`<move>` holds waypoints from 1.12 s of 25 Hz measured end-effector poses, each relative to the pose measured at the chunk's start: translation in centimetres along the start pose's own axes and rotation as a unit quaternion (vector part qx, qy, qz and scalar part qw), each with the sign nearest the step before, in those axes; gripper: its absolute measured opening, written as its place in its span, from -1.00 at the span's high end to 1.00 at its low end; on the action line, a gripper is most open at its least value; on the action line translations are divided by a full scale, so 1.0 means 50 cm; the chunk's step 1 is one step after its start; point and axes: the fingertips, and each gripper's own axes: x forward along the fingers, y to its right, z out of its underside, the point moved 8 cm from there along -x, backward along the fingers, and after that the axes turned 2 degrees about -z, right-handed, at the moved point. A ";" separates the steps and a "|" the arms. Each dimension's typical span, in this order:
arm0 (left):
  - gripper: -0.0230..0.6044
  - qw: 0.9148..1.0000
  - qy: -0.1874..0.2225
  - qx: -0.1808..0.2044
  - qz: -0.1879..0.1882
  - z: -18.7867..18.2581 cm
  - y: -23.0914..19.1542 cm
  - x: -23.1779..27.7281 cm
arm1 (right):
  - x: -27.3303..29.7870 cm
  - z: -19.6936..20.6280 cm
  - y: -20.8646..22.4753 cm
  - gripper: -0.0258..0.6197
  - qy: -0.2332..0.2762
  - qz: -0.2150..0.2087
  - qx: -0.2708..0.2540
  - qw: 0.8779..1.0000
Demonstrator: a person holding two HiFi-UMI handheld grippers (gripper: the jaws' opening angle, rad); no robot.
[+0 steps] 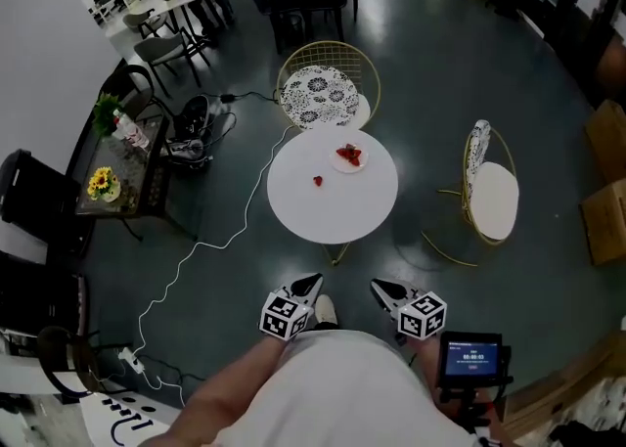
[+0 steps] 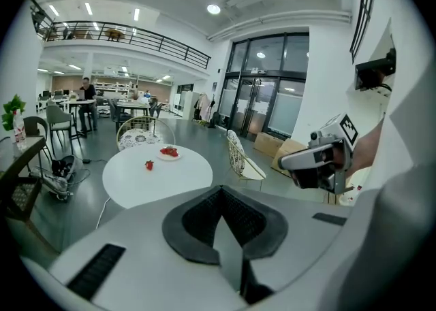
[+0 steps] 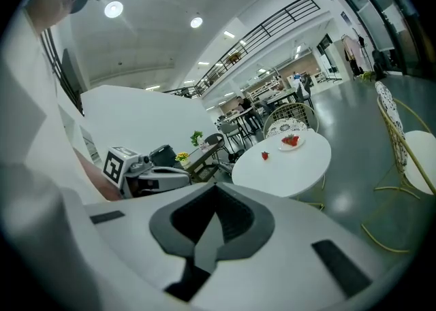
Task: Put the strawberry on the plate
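Observation:
A small red strawberry (image 1: 318, 180) lies alone on the round white table (image 1: 333, 210). Behind it and to the right, a small white plate (image 1: 349, 157) holds other strawberries. The lone strawberry (image 2: 149, 165) and the plate (image 2: 169, 154) also show far off in the left gripper view, and the strawberry (image 3: 264, 155) and plate (image 3: 291, 142) in the right gripper view. My left gripper (image 1: 307, 286) and right gripper (image 1: 383, 290) are held close to my body, well short of the table. Both are shut and empty.
A wire chair with a patterned cushion (image 1: 323, 93) stands behind the table; another chair (image 1: 489, 191) stands to its right. A white cable (image 1: 196, 259) runs across the dark floor at the left. A side table with flowers (image 1: 103, 184) is at far left.

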 end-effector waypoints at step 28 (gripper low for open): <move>0.91 0.999 0.018 -0.028 -0.009 -0.086 -0.326 0.046 | 0.301 -0.195 0.060 0.90 -0.025 0.015 -0.034 0.999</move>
